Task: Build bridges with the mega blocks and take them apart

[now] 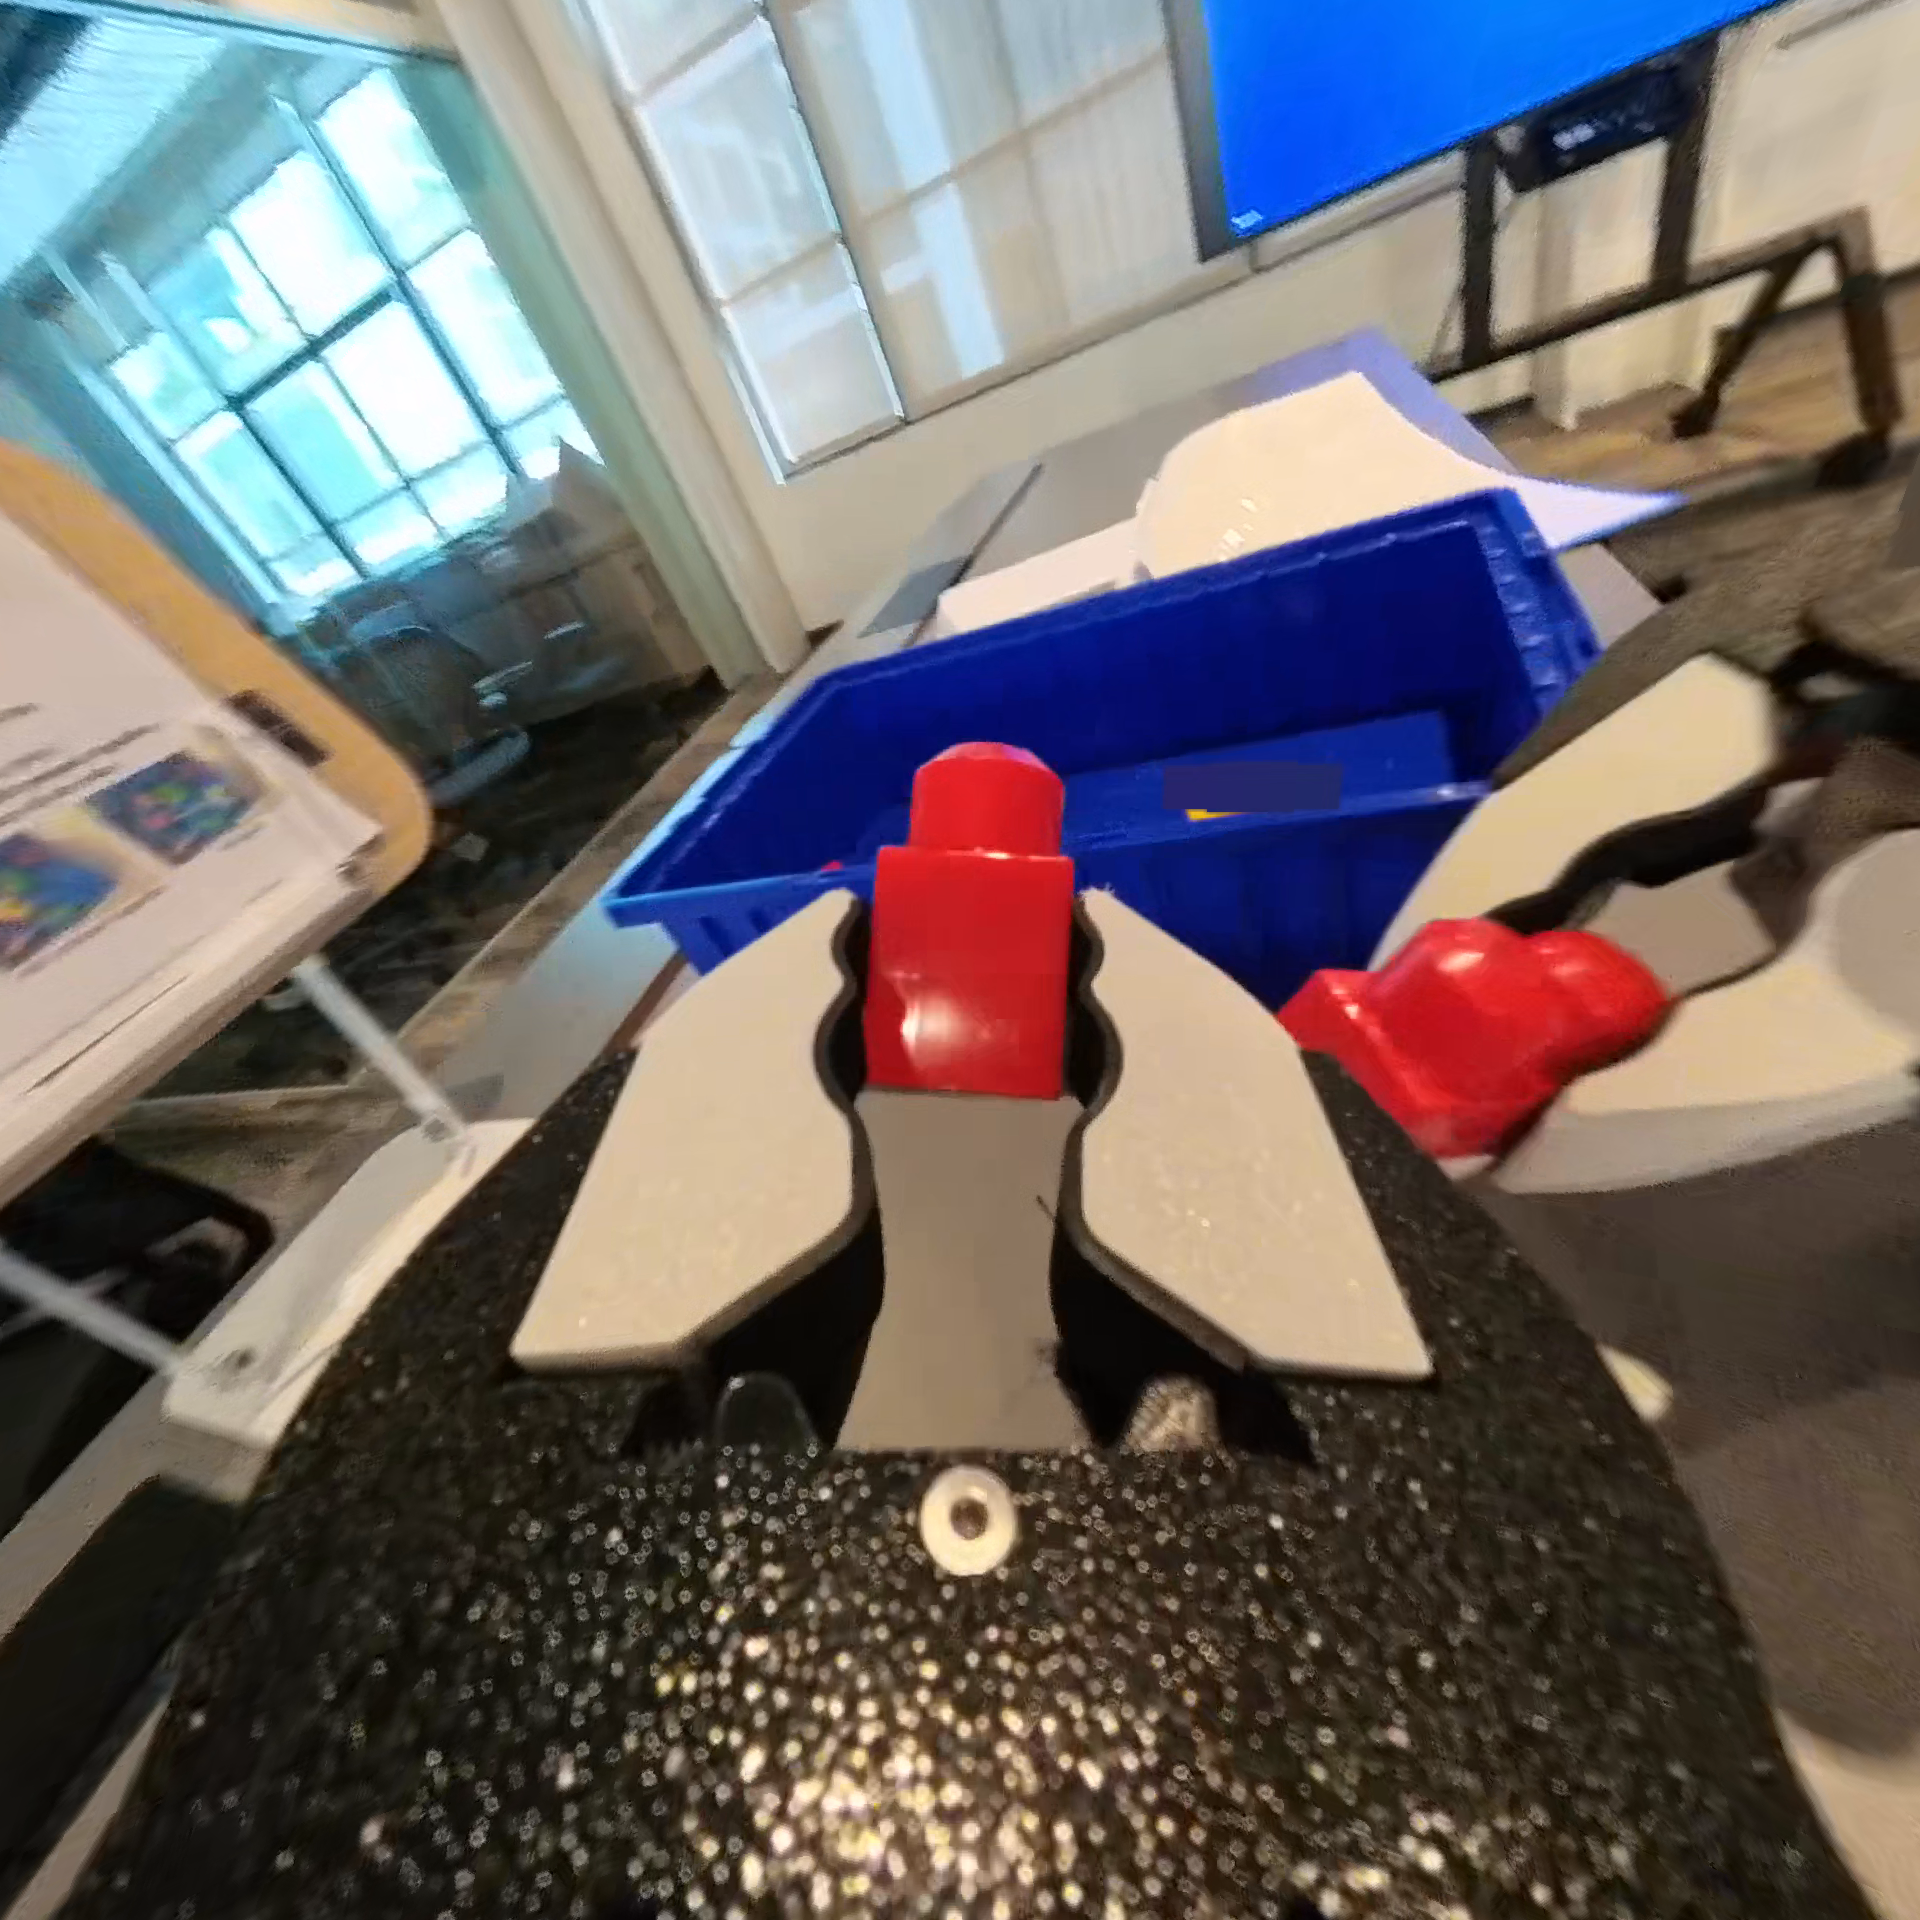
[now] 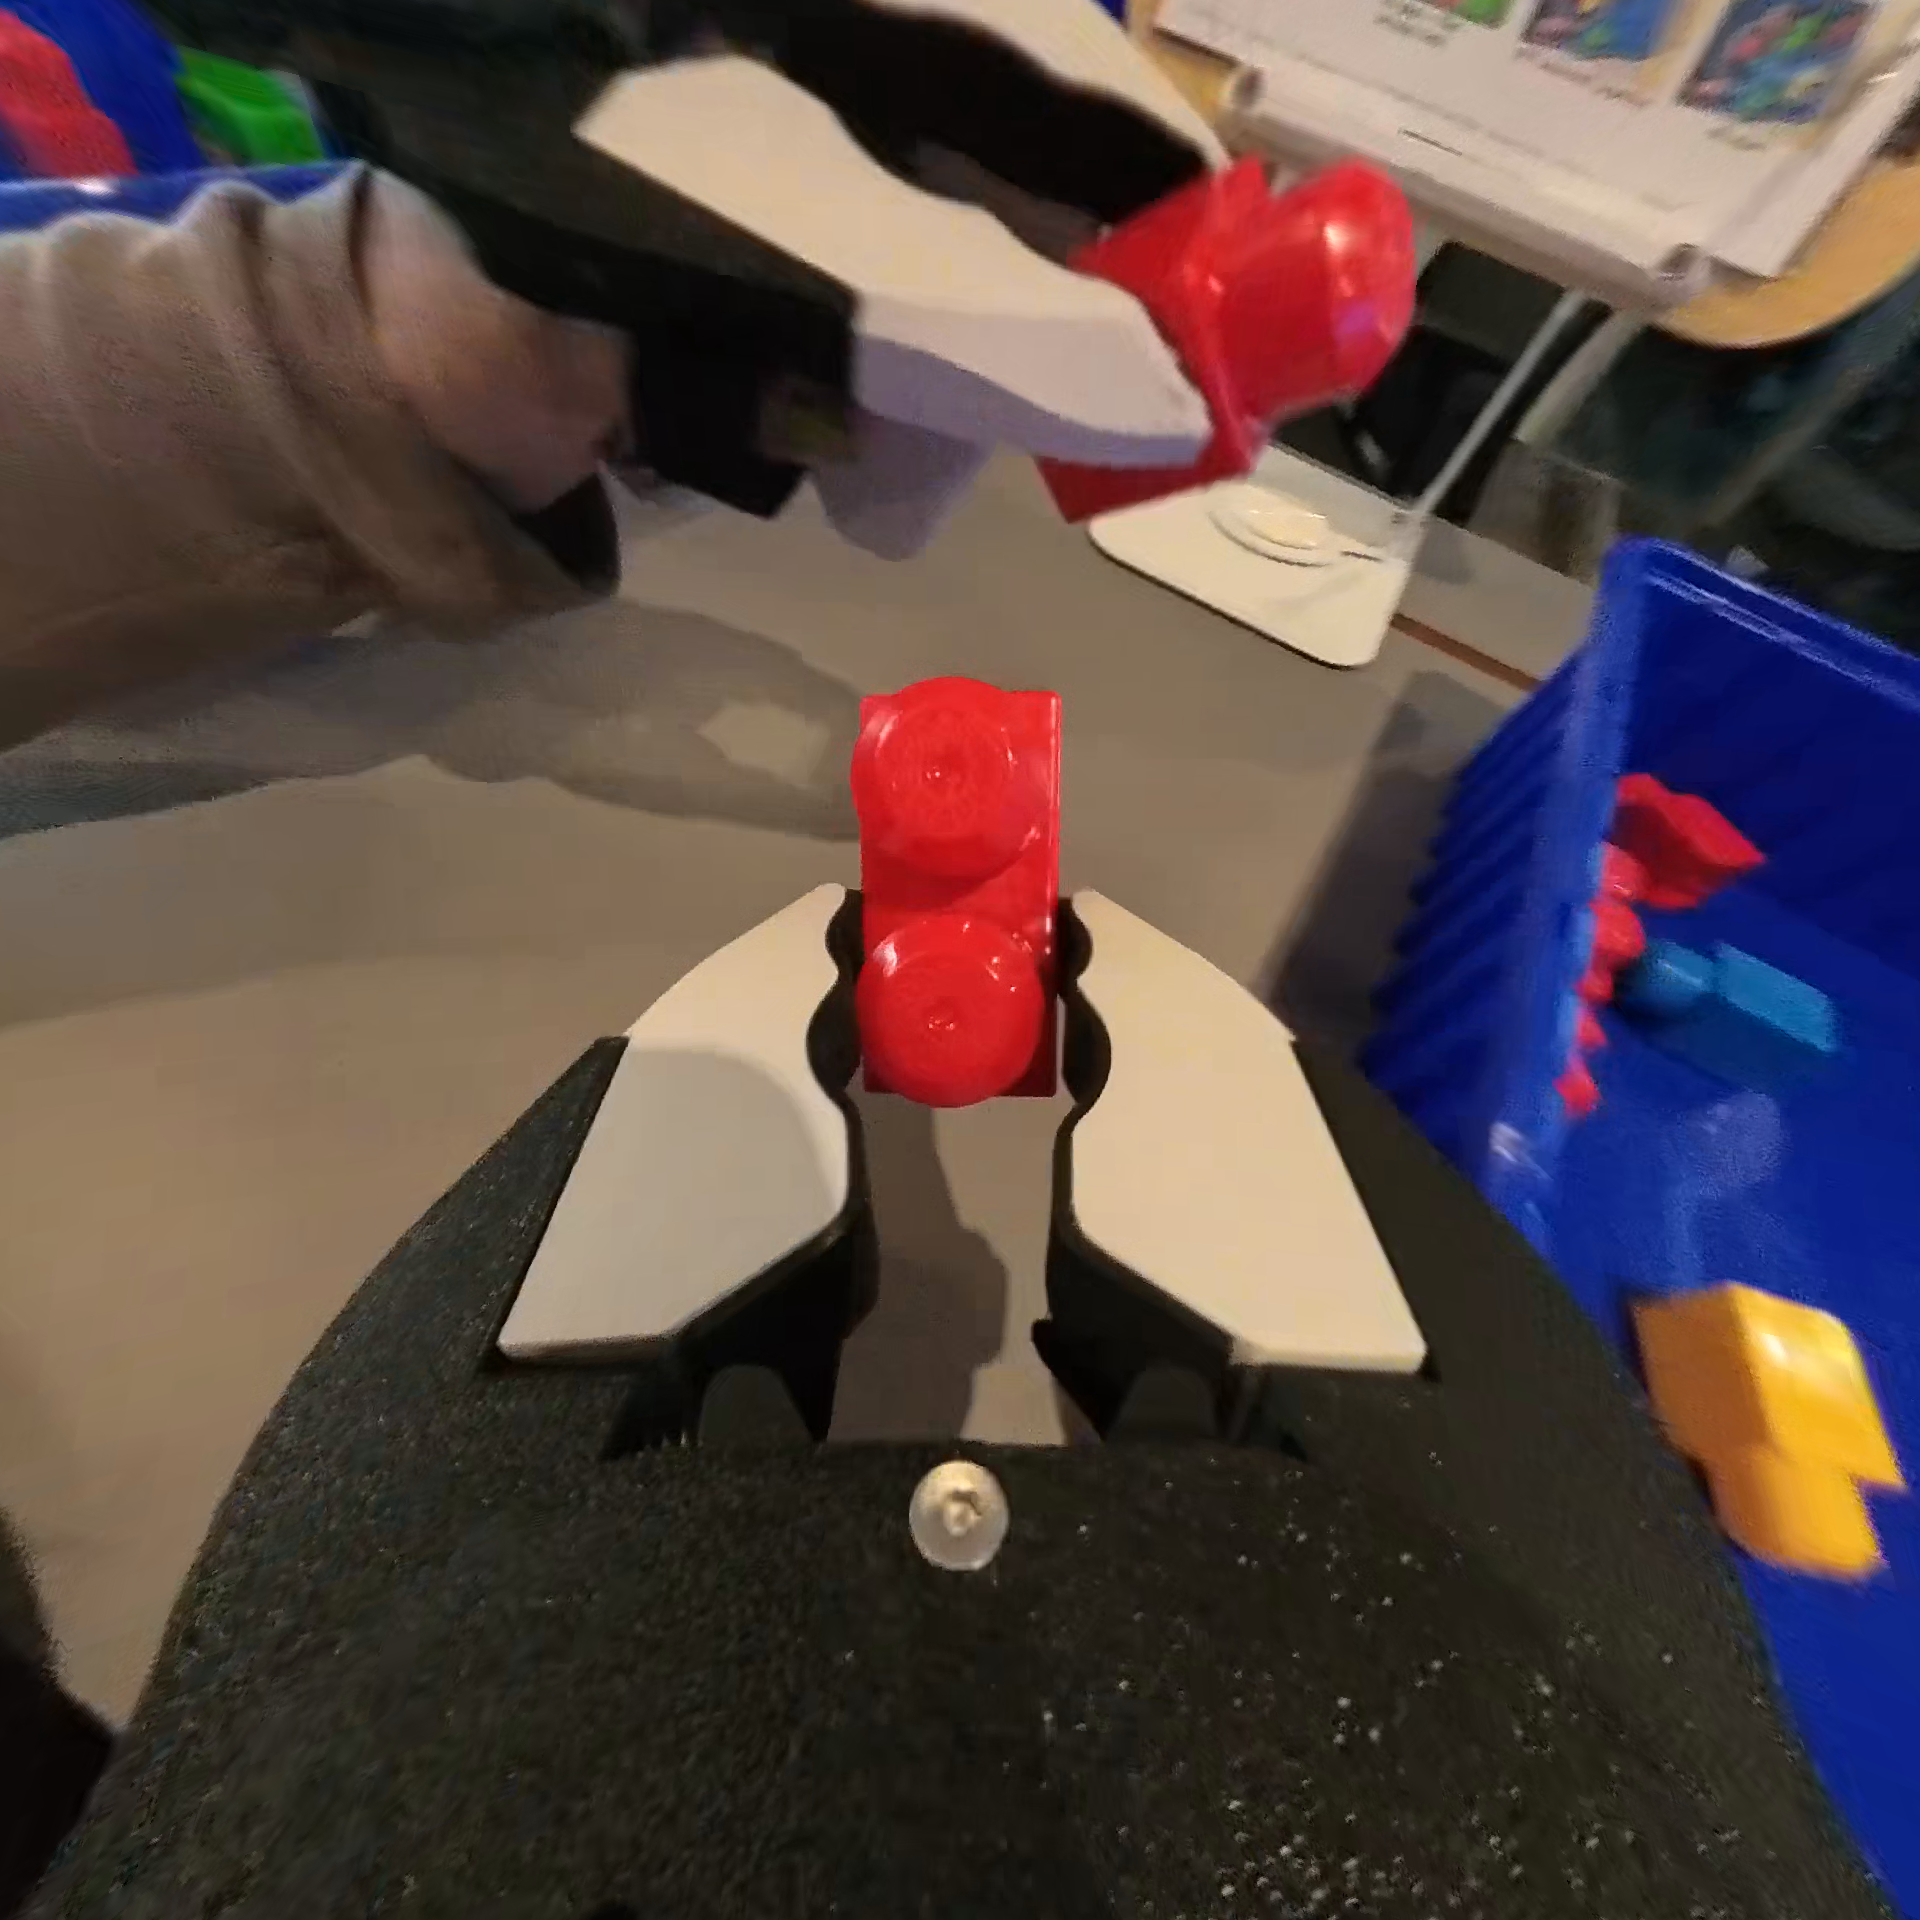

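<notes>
My left gripper (image 1: 966, 914) is shut on a red one-stud block (image 1: 966, 987), stud pointing forward. My right gripper (image 2: 956, 899) is shut on a red two-stud block (image 2: 956, 894), studs facing the camera. Both are held above the grey table (image 2: 312, 987). In the right wrist view the left gripper (image 2: 1216, 291) with its red block (image 2: 1288, 291) is up and beyond, apart from the two-stud block. In the left wrist view the two-stud block (image 1: 1486, 1018) is to the right, between the right gripper's fingers (image 1: 1621, 790), not touching the one-stud block.
A blue bin (image 1: 1143, 686) stands just beyond the grippers; in the right wrist view it (image 2: 1704, 665) holds red (image 2: 1673, 842), blue (image 2: 1745, 1008) and yellow (image 2: 1766, 1423) blocks. A person's sleeve (image 2: 229, 416) is on the left. A sign on a white stand (image 2: 1288, 561) is behind.
</notes>
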`<state>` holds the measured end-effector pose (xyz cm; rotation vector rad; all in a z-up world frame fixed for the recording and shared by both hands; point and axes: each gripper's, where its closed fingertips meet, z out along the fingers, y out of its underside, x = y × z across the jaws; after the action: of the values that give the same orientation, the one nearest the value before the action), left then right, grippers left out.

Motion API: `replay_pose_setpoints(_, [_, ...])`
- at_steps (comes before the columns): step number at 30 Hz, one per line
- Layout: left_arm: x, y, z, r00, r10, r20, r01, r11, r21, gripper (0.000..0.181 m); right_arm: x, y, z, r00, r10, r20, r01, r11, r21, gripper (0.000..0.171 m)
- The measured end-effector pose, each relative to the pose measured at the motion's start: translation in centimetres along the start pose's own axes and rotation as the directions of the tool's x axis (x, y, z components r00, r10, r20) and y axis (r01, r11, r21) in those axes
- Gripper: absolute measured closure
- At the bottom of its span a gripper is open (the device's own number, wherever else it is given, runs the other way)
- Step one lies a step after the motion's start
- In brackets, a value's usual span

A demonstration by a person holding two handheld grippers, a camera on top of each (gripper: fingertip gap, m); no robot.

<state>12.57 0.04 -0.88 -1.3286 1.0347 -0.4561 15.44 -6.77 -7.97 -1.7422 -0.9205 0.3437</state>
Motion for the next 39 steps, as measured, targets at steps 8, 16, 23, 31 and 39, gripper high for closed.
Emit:
replay_pose_setpoints(8, [3.4, -0.5, 10.6, 0.979, 0.031, -0.203, -0.067, 0.983, -0.173, 0.145, 2.6, 0.4, -3.5, 0.994, 0.033, -0.1, -0.032, 0.999, 0.012, 0.136])
replay_pose_setpoints(16, [4.4, 0.3, 14.2, 0.969, -0.014, -0.246, -0.051, 0.966, -0.253, 0.145, 3.6, 0.3, -3.6, 0.991, 0.05, -0.124, -0.047, 0.999, 0.025, 0.136])
replay_pose_setpoints(23, [4.6, 0.4, 15.6, 0.96, -0.12, -0.252, 0.06, 0.971, -0.233, 0.133, 4.6, 0.3, -4.4, 0.986, 0.065, -0.151, -0.061, 0.998, 0.029, 0.136])
replay_pose_setpoints(31, [-1.0, 0.7, 9.9, 0.974, -0.223, 0.047, 0.225, 0.974, -0.039, 0.114, 10.8, 1.5, -7.0, 0.934, 0.129, -0.334, -0.159, 0.985, -0.062, 0.136])
replay_pose_setpoints(39, [-2.8, 7.3, -1.4, 0.92, -0.155, 0.36, 0.148, 0.988, 0.046, 0.123, 14.3, 3.5, -7.2, 0.873, 0.095, -0.478, -0.215, 0.955, -0.203, 0.135])
